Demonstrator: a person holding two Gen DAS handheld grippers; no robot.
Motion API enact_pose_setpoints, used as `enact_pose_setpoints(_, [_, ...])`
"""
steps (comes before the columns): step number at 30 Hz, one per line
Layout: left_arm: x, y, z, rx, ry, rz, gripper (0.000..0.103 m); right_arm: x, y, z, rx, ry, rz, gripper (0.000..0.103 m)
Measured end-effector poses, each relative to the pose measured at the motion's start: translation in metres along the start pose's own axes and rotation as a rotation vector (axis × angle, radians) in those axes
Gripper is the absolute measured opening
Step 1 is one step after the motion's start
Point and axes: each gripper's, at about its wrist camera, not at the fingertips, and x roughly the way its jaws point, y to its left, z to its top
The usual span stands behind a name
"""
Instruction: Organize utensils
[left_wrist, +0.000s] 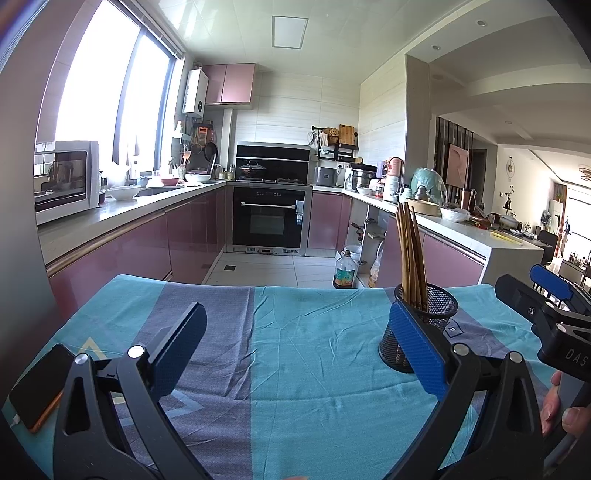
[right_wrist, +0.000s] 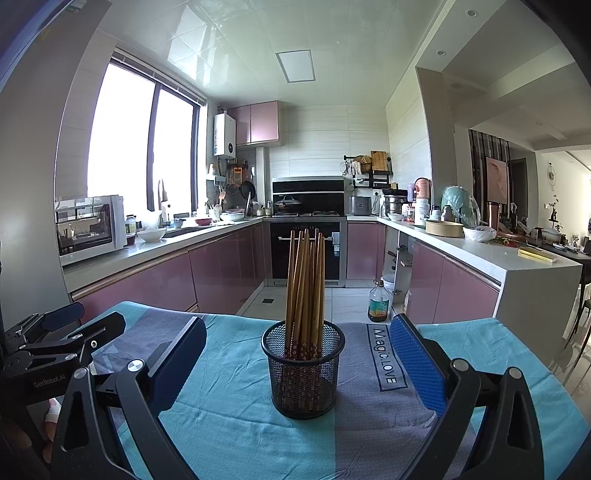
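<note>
We see a black mesh cup (right_wrist: 303, 369) standing upright on the tabletop, which is draped in a teal and grey cloth (right_wrist: 229, 413), with a bundle of wooden chopsticks (right_wrist: 304, 284) standing in it, tips fanned slightly upward. Our right tool (right_wrist: 297, 369) hangs released, its 2 blue-padded fingers (right_wrist: 417, 362) spread wide on the left and right of the cup without touching it. Our left tool (left_wrist: 299, 350) is likewise released and empty over bare cloth, left of the cup; in its view the cup sits just behind the right finger. A phone (left_wrist: 38, 387) lies at the near left edge of the tabletop. A hand (left_wrist: 565, 410) grips the right tool's handle.
</note>
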Motion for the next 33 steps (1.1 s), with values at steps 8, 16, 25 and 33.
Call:
enact_pose_setpoints(8, [0.0, -0.0004, -0.0002, 0.001, 0.002, -0.001, 0.098, 0.0011, 0.0003, 0.0006, 0.001, 0.001, 0.001, 0.096])
enact_pose_setpoints(16, [0.0, -0.0007, -0.0001, 0.002, 0.002, 0.0, 0.098, 0.0018, -0.0002, 0.0007, 0.001, 0.002, 0.001, 0.096])
enact_pose_setpoints(25, [-0.0001, -0.0006, 0.0002, 0.001, 0.002, -0.001, 0.098, 0.0022, -0.0014, 0.0005, 0.003, 0.003, 0.001, 0.096])
enact_pose_setpoints(33, [0.0, -0.0007, 0.0005, 0.0, 0.002, -0.001, 0.098, 0.0024, -0.0025, 0.0, 0.007, 0.005, 0.001, 0.096])
